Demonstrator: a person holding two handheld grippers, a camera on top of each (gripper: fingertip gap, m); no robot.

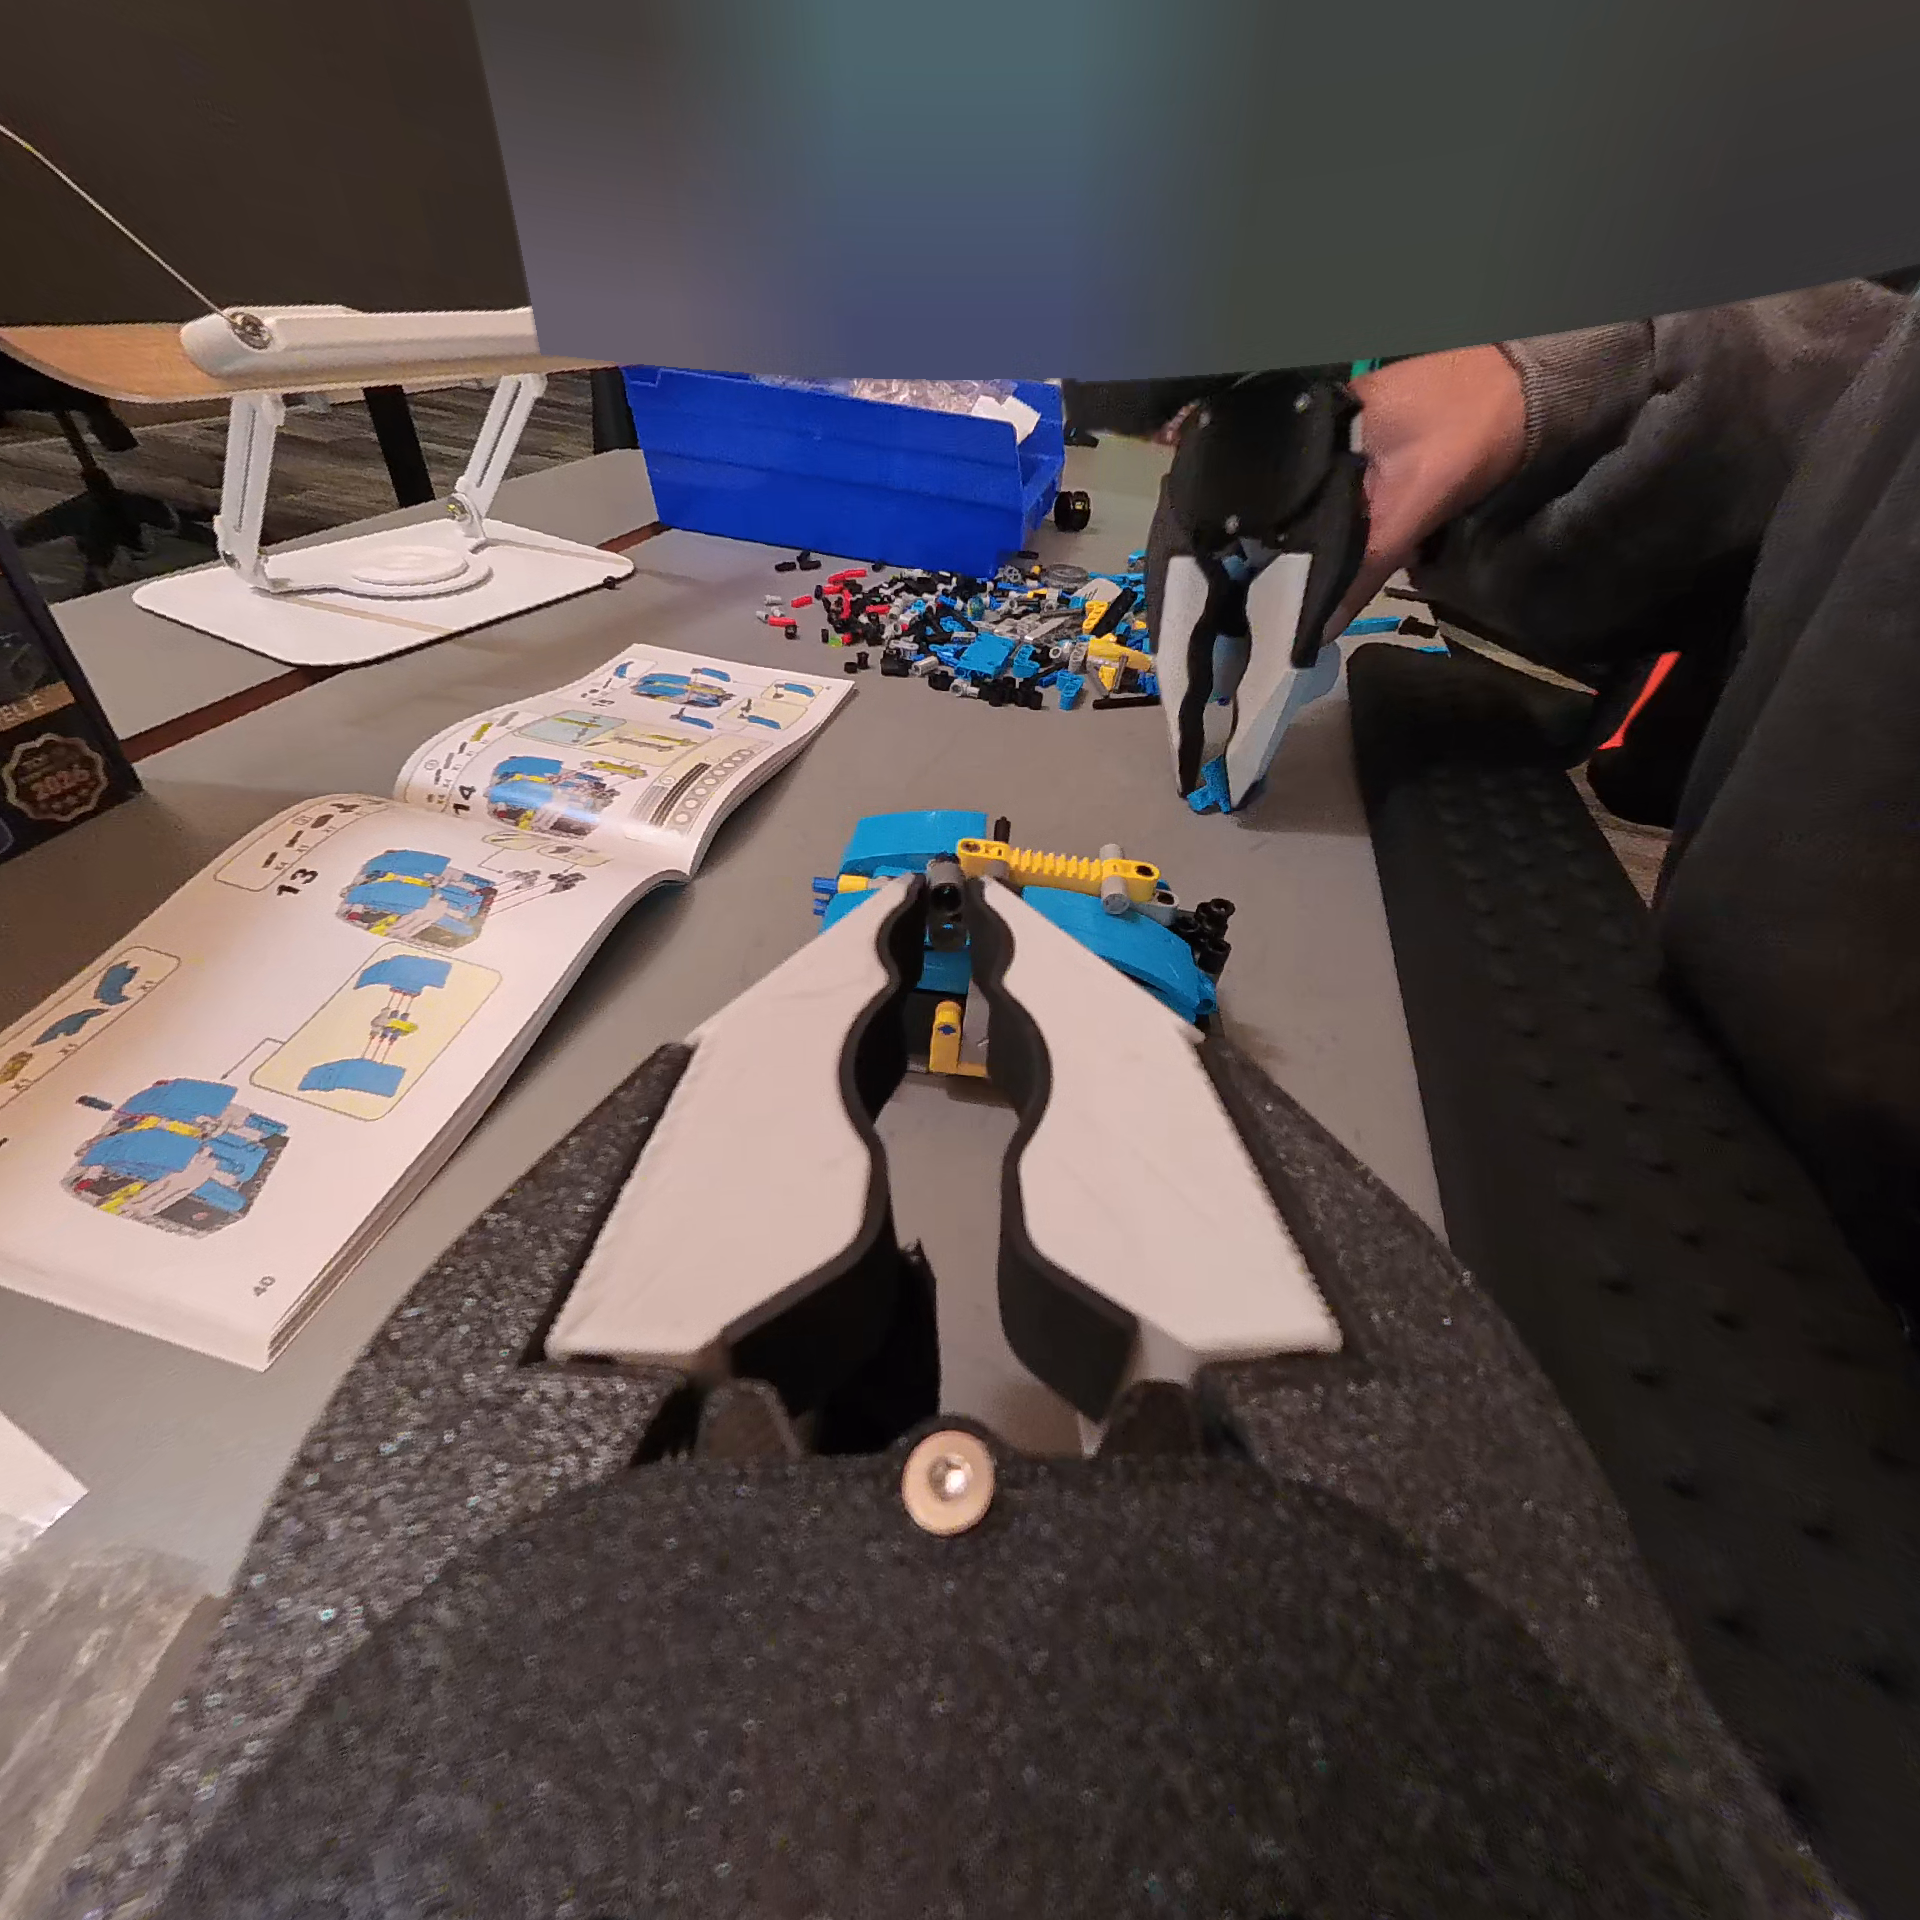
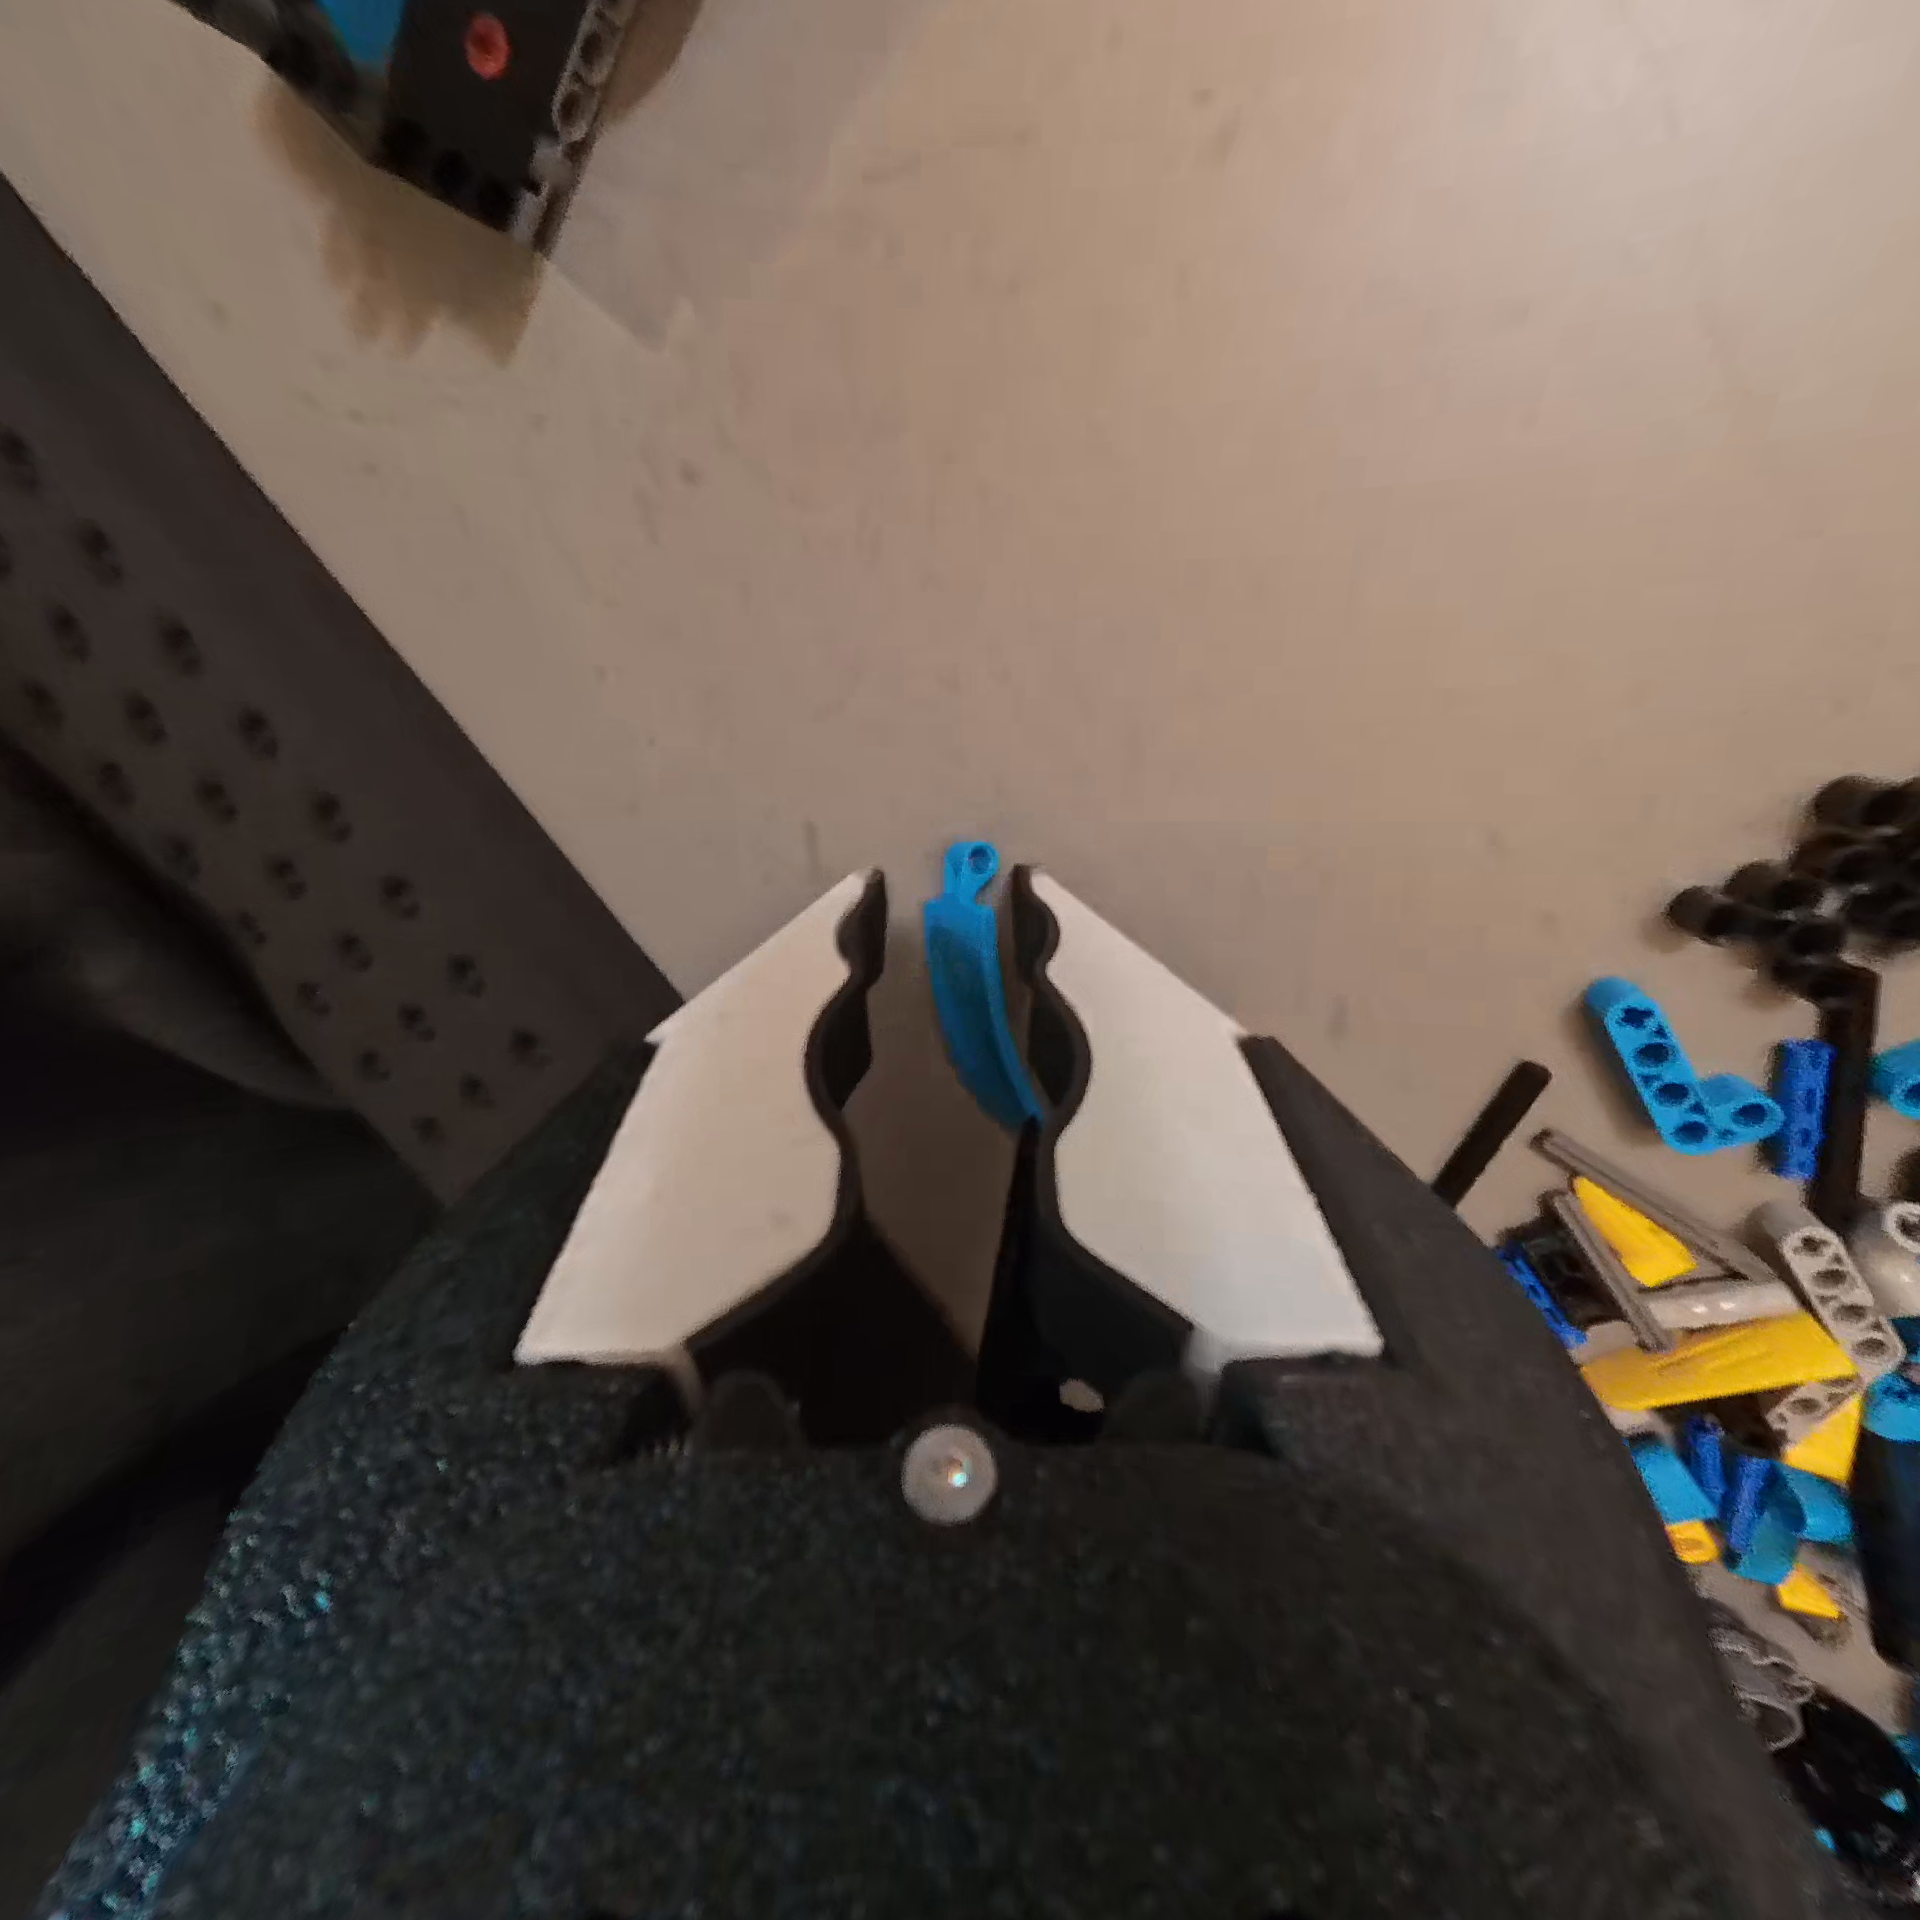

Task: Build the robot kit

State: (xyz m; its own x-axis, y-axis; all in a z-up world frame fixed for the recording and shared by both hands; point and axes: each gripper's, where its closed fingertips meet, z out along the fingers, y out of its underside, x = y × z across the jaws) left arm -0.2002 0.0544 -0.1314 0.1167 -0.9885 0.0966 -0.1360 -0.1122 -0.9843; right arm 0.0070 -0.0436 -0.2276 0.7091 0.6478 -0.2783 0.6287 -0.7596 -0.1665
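Observation:
My left gripper [image 1: 948, 888] is shut on a dark stub at the near top of a blue, yellow and black brick model [image 1: 1091, 935] that rests on the grey table [image 1: 727, 1039]. My right gripper [image 2: 948, 883] points down at the table, its jaws a little apart around a thin blue curved panel piece [image 2: 966, 997]. The piece leans on the right finger, with a gap to the left finger. In the left wrist view the right gripper [image 1: 1216, 774] stands right of and beyond the model, with the blue piece [image 1: 1210, 798] at its tips. A corner of the model [image 2: 457, 94] shows in the right wrist view.
A pile of loose bricks [image 1: 987, 634] [image 2: 1745, 1299] lies behind the model, before a blue bin [image 1: 831, 468]. An open instruction booklet [image 1: 416, 935] lies at left, a white stand [image 1: 384, 561] behind it. A black perforated pad [image 1: 1538, 935] runs along the right. My right fingertips sit around 25 cm from my left ones.

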